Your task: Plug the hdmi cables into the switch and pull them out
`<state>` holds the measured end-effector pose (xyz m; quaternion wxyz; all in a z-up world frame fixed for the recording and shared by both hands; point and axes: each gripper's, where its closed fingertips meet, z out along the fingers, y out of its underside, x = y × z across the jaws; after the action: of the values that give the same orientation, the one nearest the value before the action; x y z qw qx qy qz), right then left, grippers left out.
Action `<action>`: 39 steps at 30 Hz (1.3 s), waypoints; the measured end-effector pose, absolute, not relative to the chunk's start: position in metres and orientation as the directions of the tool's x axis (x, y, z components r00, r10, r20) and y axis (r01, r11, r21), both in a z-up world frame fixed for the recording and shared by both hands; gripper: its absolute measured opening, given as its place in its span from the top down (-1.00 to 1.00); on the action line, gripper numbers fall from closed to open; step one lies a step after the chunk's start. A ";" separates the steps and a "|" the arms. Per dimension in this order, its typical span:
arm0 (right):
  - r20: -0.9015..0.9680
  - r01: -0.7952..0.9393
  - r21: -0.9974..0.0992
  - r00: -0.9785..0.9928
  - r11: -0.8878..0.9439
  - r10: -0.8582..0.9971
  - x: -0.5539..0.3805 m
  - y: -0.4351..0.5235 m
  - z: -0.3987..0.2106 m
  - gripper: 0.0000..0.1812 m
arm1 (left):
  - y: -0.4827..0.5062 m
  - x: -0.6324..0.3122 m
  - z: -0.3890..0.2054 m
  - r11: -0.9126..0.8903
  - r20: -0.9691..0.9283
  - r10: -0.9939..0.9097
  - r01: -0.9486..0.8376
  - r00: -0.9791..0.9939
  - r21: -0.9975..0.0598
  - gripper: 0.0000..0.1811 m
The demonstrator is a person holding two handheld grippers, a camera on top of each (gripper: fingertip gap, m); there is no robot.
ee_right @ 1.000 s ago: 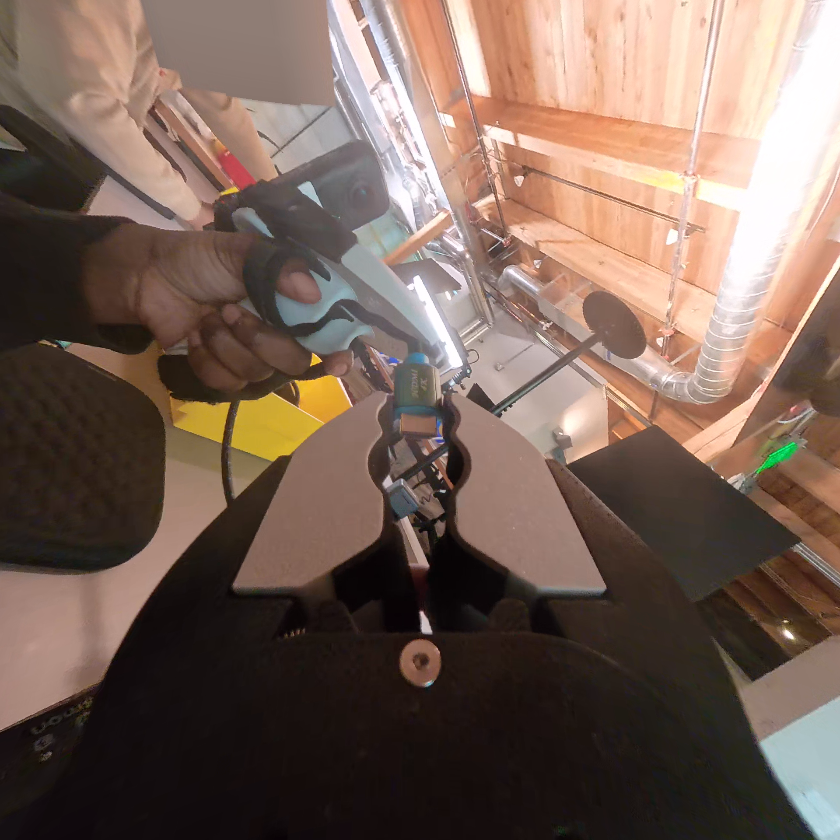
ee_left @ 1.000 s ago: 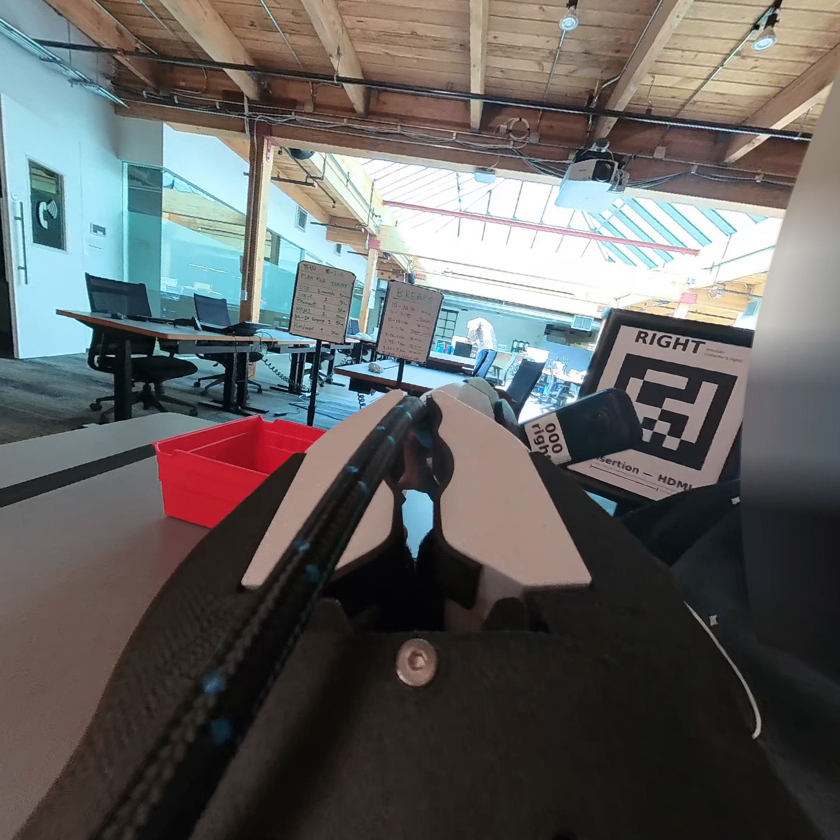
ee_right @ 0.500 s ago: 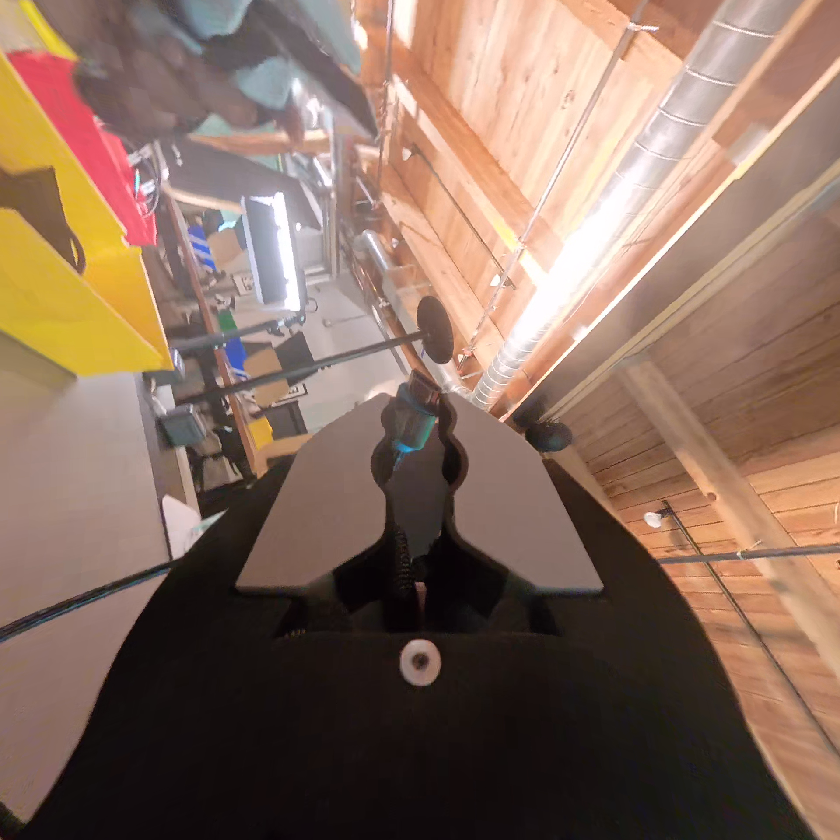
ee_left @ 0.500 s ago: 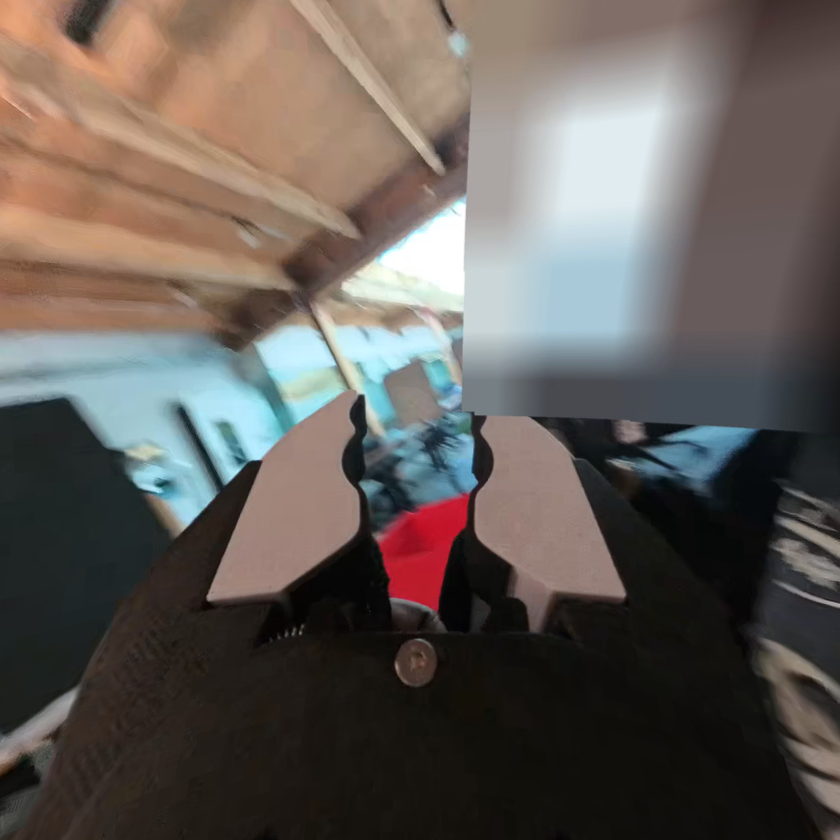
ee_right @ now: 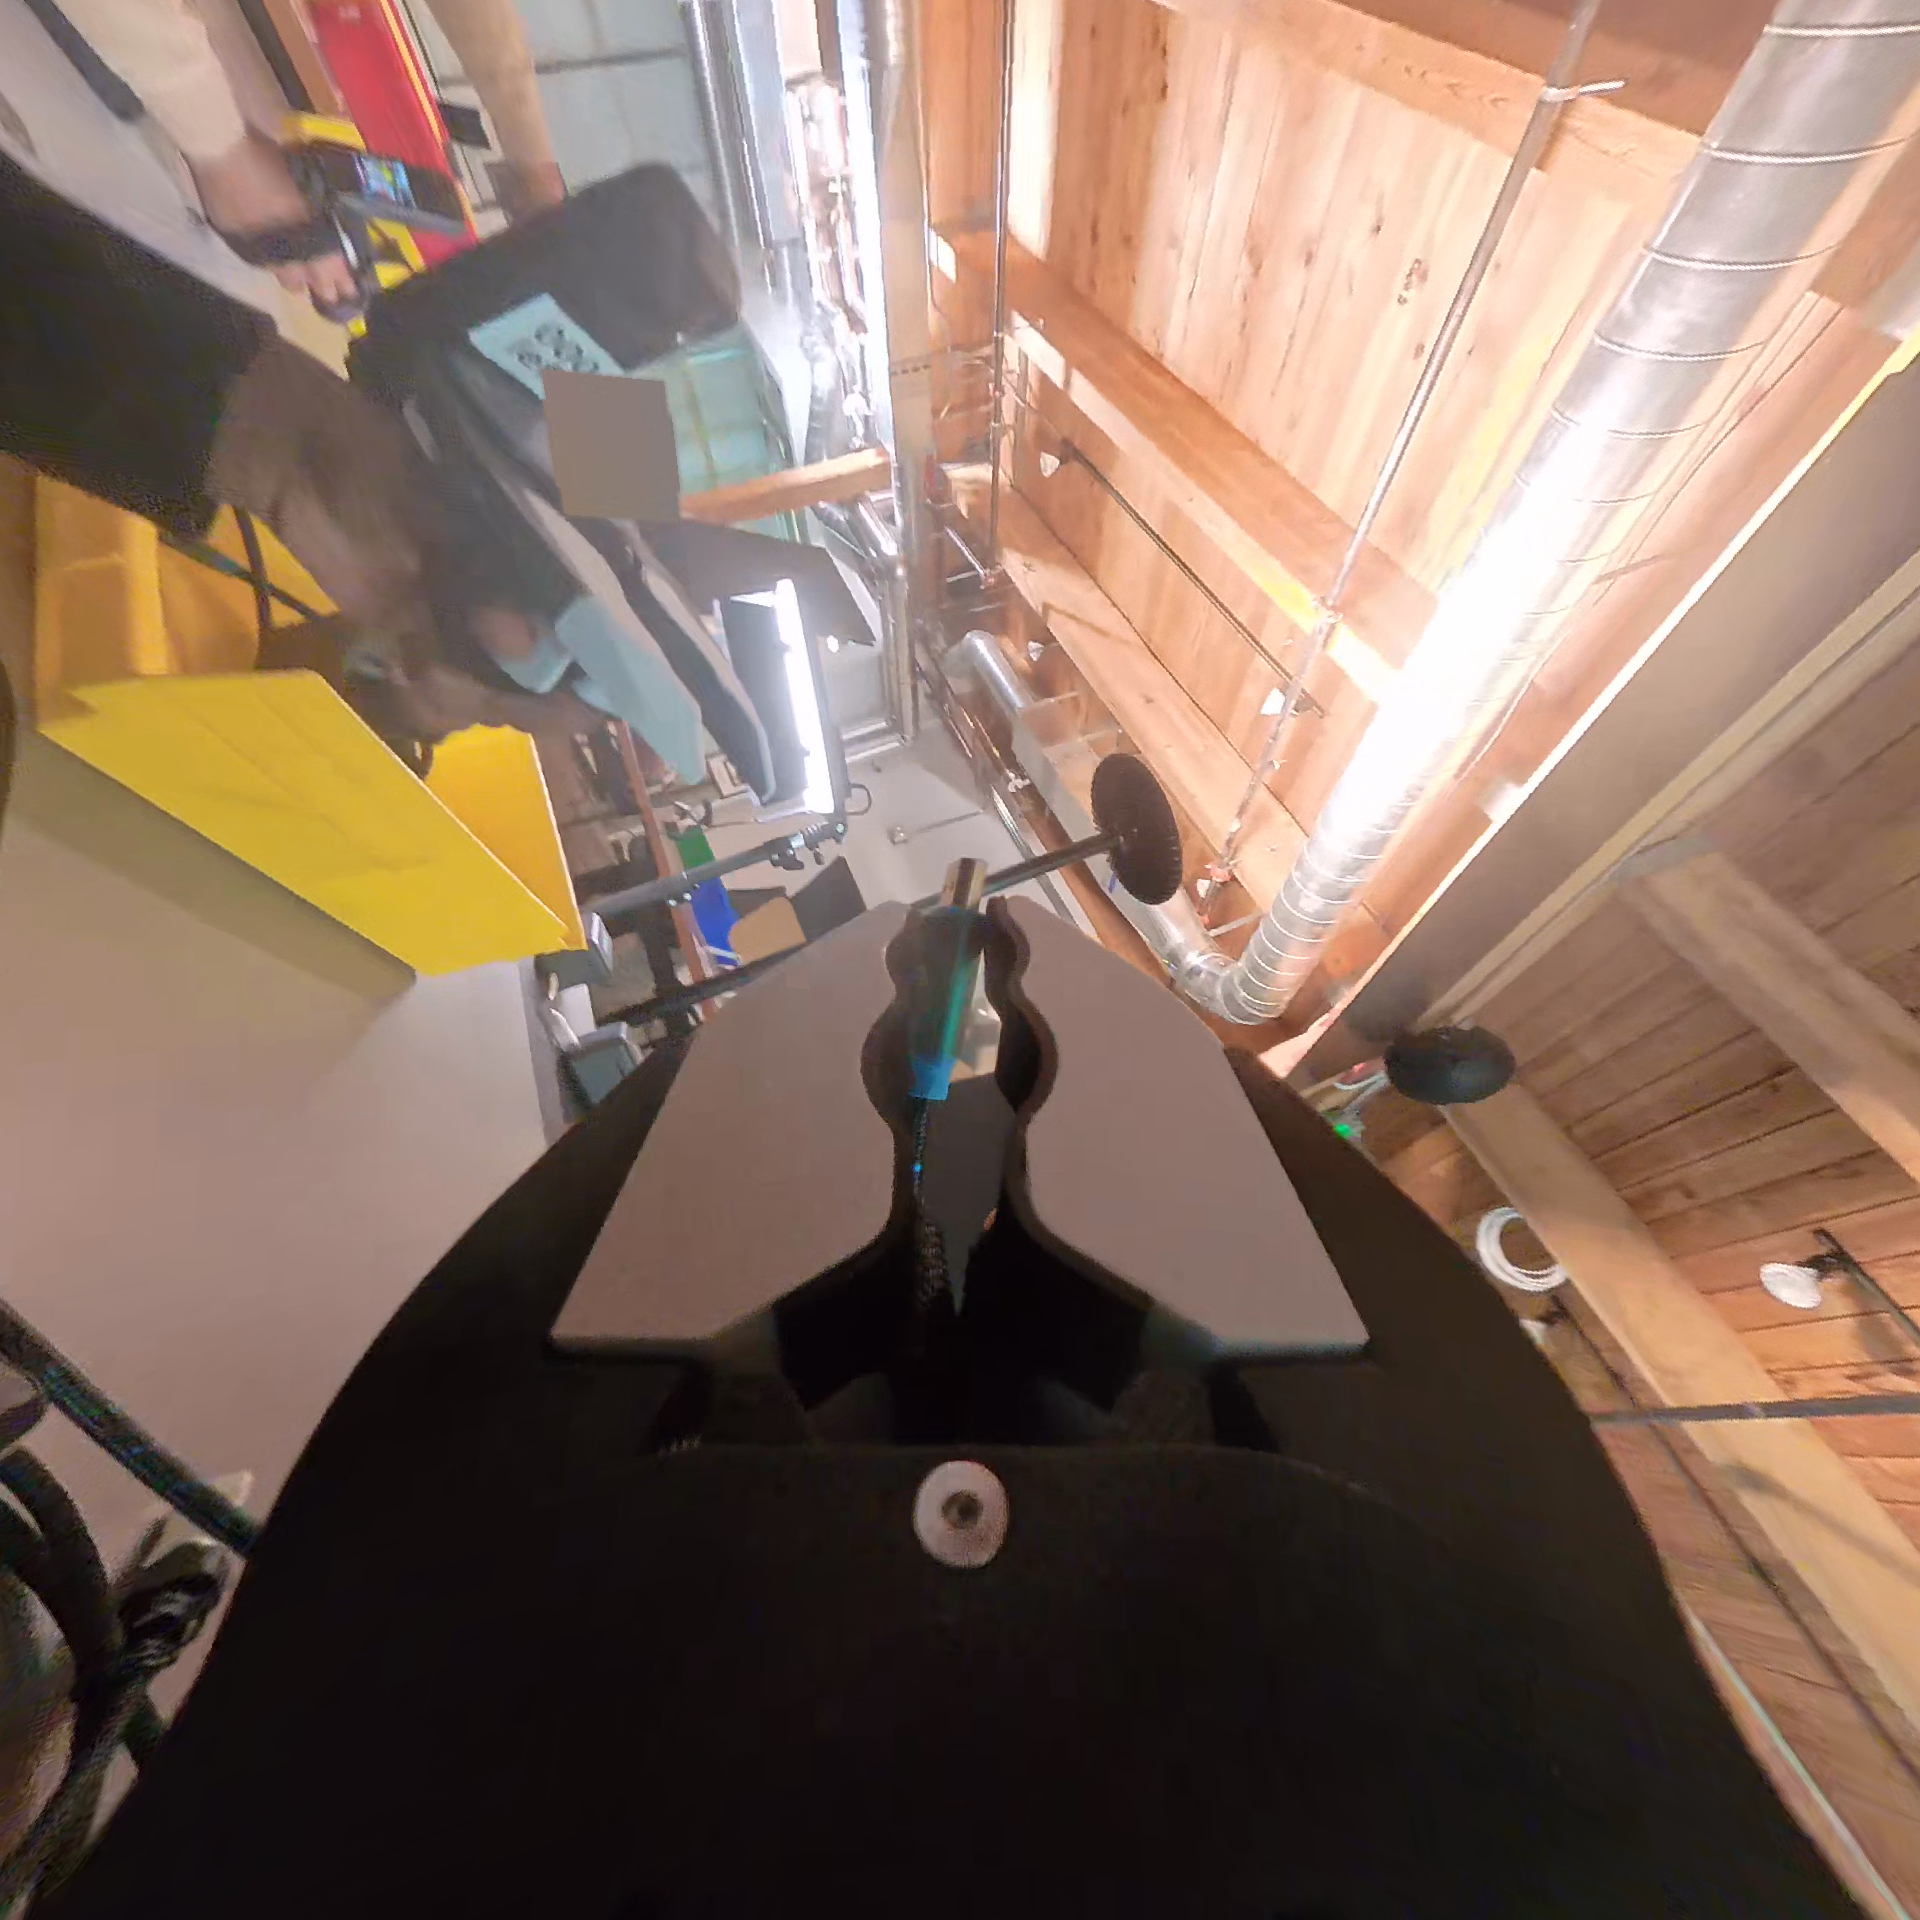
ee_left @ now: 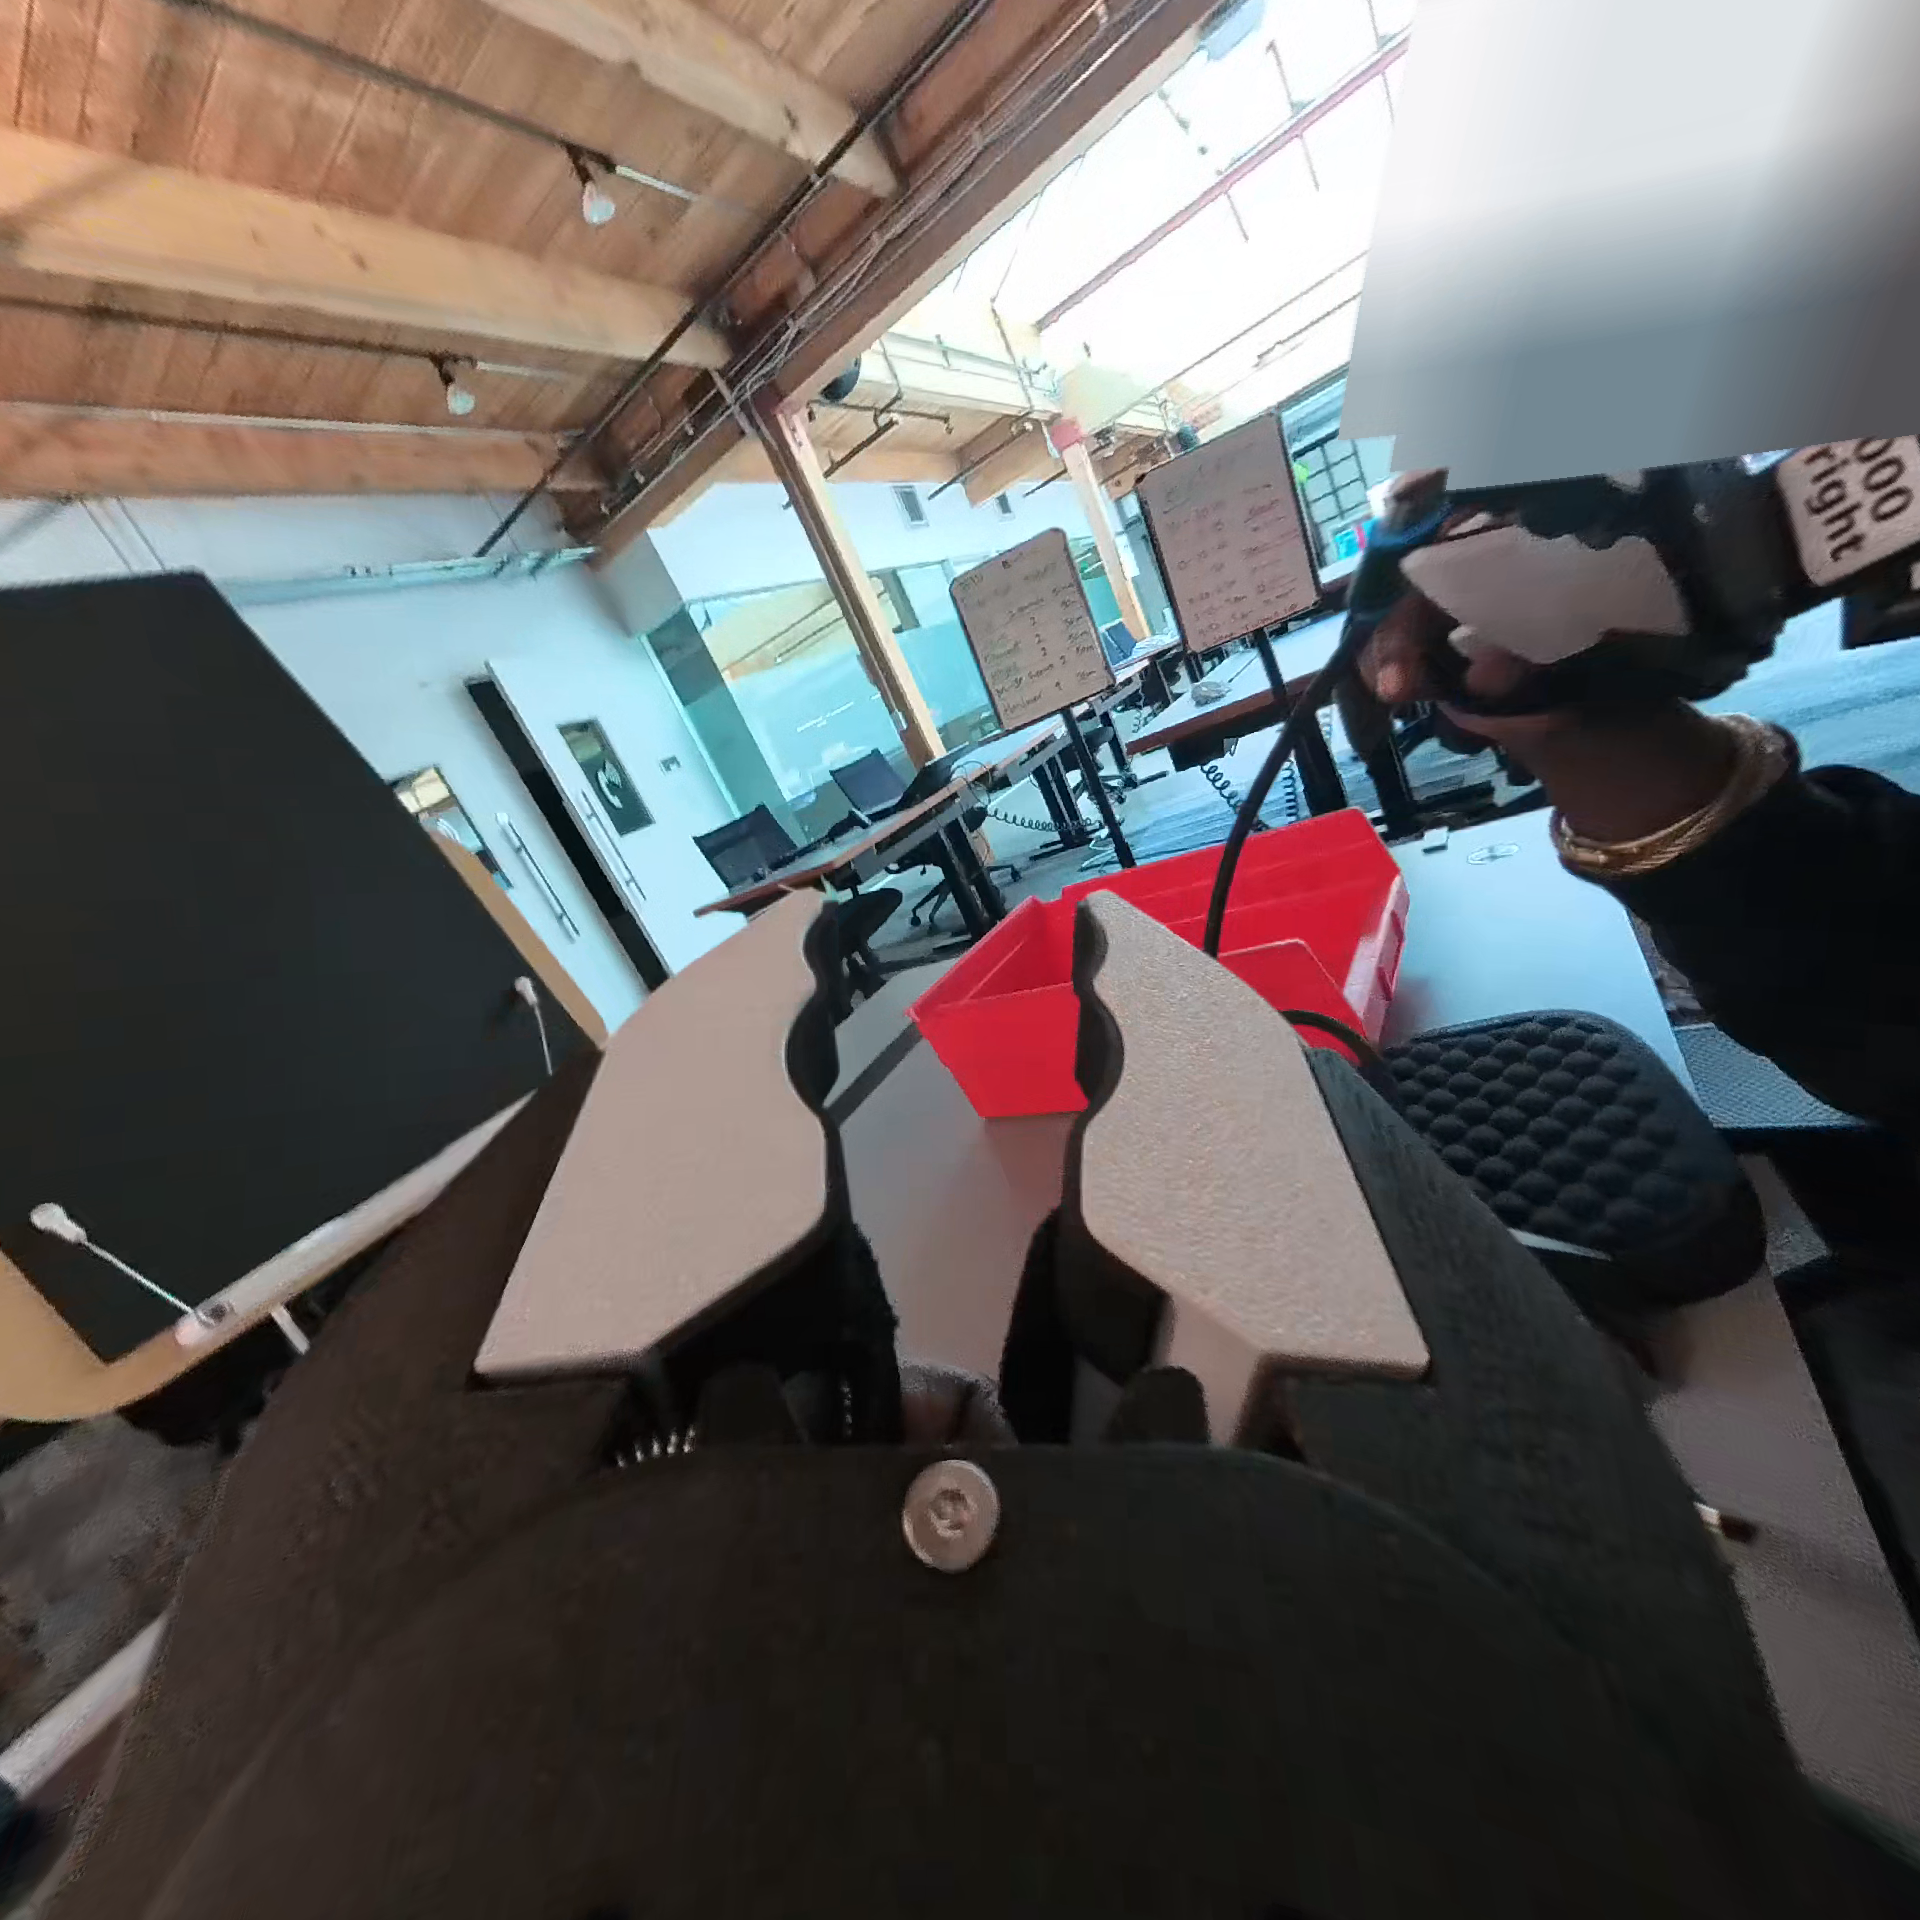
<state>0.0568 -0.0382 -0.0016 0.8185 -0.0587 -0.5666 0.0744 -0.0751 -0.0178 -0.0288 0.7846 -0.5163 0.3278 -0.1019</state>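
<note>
My right gripper (ee_right: 956, 920) is shut on the teal HDMI plug (ee_right: 951, 997), whose metal tip points up and away toward the wooden ceiling. Its braided cable (ee_right: 925, 1216) runs back between the fingers. In the left wrist view a hand holds the right gripper (ee_left: 1397, 566) high at the upper right, and the black cable (ee_left: 1252, 800) hangs from it down into the red bin (ee_left: 1039, 1029). My left gripper (ee_left: 951, 925) is open and empty above the grey table (ee_left: 935, 1195). The switch is not in view.
A black mesh pad (ee_left: 1558, 1132) lies right of the red bin. A black panel (ee_left: 208, 883) stands at the left. A yellow bin (ee_right: 312, 800) sits on the table (ee_right: 208, 1091) in the right wrist view, with more cable (ee_right: 62, 1403) at the lower left.
My left gripper has let go of the braided cable, opened and swung away to the left. My right gripper has closed on the plug and lifted it, tip now pointing away.
</note>
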 end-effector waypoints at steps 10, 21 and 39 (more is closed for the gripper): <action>0.908 -0.494 -0.347 0.036 0.797 0.418 0.052 -0.070 0.038 0.88 | 0.001 -0.088 -0.032 0.509 -0.376 -0.474 -0.102 0.796 -0.855 0.54; 0.842 -0.862 -0.451 -0.324 0.232 0.431 0.014 -0.156 0.172 0.87 | 0.059 -0.061 0.004 0.528 -0.184 -0.558 0.175 0.810 -0.831 0.47; 0.709 -0.717 -0.633 -0.387 0.291 0.589 0.016 -0.095 0.040 0.87 | -0.092 0.004 0.027 0.644 -0.478 -0.733 0.267 0.484 -0.717 0.89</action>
<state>0.0157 -0.0952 0.0397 0.5510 0.0547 -0.5847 0.5929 0.0035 -0.0921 0.0273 0.8116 -0.2884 0.4041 -0.3079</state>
